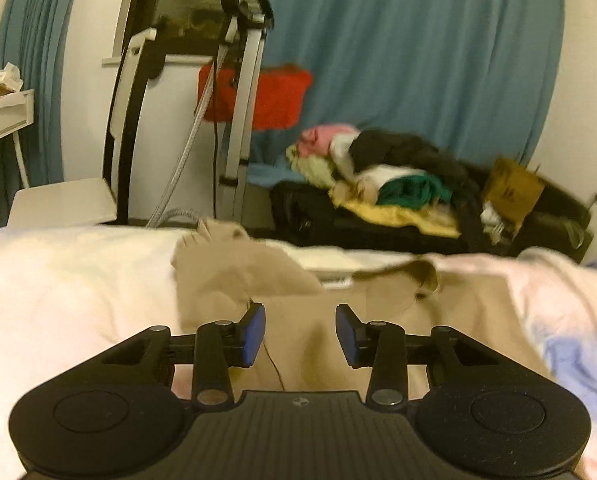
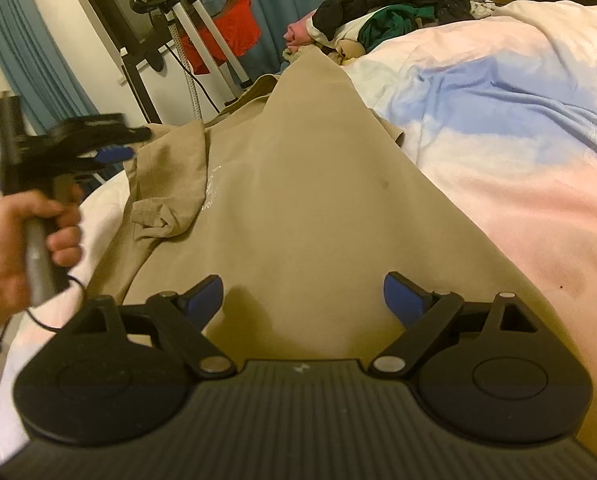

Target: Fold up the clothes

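Note:
A tan garment (image 2: 298, 200) lies spread on the bed, with one sleeve (image 2: 166, 184) folded in over its left side. It also shows in the left wrist view (image 1: 298, 312), with a bunched sleeve (image 1: 234, 268) at its far left. My left gripper (image 1: 300, 334) is open and empty, low over the garment. It also shows in the right wrist view (image 2: 110, 148), held in a hand above the garment's left edge. My right gripper (image 2: 302, 300) is wide open and empty, just above the garment's near part.
The bed cover (image 2: 518, 128) is white, pink and blue. A pile of clothes (image 1: 382, 176) lies on a dark couch beyond the bed. A garment steamer stand (image 1: 238, 80) with a red cloth (image 1: 270, 96) stands by the teal curtain (image 1: 418, 48).

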`<state>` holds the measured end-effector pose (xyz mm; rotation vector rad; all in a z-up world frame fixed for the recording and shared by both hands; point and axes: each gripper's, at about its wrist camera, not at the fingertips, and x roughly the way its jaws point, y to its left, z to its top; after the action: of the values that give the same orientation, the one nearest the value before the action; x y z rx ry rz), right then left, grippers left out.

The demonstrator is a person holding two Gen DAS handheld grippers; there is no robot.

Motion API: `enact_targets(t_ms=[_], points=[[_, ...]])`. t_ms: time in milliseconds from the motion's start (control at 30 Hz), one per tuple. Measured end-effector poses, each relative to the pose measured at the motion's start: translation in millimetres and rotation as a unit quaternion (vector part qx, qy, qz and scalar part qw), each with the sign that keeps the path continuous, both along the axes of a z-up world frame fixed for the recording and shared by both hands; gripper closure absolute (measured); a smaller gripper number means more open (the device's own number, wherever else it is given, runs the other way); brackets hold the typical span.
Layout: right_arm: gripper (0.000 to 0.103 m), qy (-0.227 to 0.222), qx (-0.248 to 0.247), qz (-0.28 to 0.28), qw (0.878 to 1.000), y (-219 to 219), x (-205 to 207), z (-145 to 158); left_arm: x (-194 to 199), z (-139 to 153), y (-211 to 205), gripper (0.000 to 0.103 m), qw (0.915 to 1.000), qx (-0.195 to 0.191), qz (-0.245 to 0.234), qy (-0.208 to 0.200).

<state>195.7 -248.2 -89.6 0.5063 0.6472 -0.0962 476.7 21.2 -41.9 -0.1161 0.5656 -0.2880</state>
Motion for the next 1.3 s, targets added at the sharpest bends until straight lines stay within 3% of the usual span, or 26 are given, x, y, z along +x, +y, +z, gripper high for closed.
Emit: enact_targets(t_ms=[233, 400, 500, 533, 667, 767, 900, 1000, 1033, 1100, 1200, 1300], points=[[0.013, 0.000, 0.016, -0.001, 1.000, -4, -1, -1, 9, -21, -29, 0.062, 0.9995, 0.025, 0.018, 0.009], [0.013, 0.000, 0.031, -0.004, 1.000, -6, -2, 0, 17, -22, -26, 0.063, 0.9991, 0.029, 0.027, 0.014], [0.015, 0.000, 0.034, -0.003, 0.999, -8, -4, -1, 19, -23, -33, 0.092, 0.9986, 0.042, 0.032, 0.009], [0.015, 0.000, 0.035, -0.003, 0.999, -8, -4, -1, 19, -22, -36, 0.095, 0.9985, 0.046, 0.030, 0.004], [0.016, -0.002, 0.034, -0.007, 0.999, -9, -4, 0, 17, -7, -19, 0.098, 0.9996, 0.008, 0.024, -0.011], [0.015, -0.003, 0.033, -0.010, 0.999, -10, -3, 1, 25, 17, 21, 0.099, 0.9993, -0.036, 0.010, -0.003], [0.015, -0.005, 0.032, -0.014, 0.999, -11, -3, 2, 44, 55, 83, 0.099, 0.9948, 0.025, 0.099, 0.000], [0.015, -0.006, 0.032, -0.017, 0.999, -12, -3, 3, 57, 63, 127, 0.097, 0.9705, 0.081, 0.227, 0.012], [0.015, -0.006, 0.031, -0.018, 0.999, -12, -3, 3, 57, 63, 143, 0.093, 0.9611, 0.079, 0.264, 0.016], [0.015, -0.007, 0.031, -0.020, 0.999, -13, -2, 4, 45, 57, 178, 0.083, 0.9499, 0.009, 0.312, 0.021], [0.015, -0.004, 0.026, -0.016, 1.000, -10, -2, 3, 12, 39, 213, 0.046, 0.9440, -0.089, 0.317, 0.015], [0.015, -0.006, 0.027, -0.017, 0.999, -10, -3, 5, -25, 13, 230, 0.044, 0.9404, -0.146, 0.300, 0.066]])
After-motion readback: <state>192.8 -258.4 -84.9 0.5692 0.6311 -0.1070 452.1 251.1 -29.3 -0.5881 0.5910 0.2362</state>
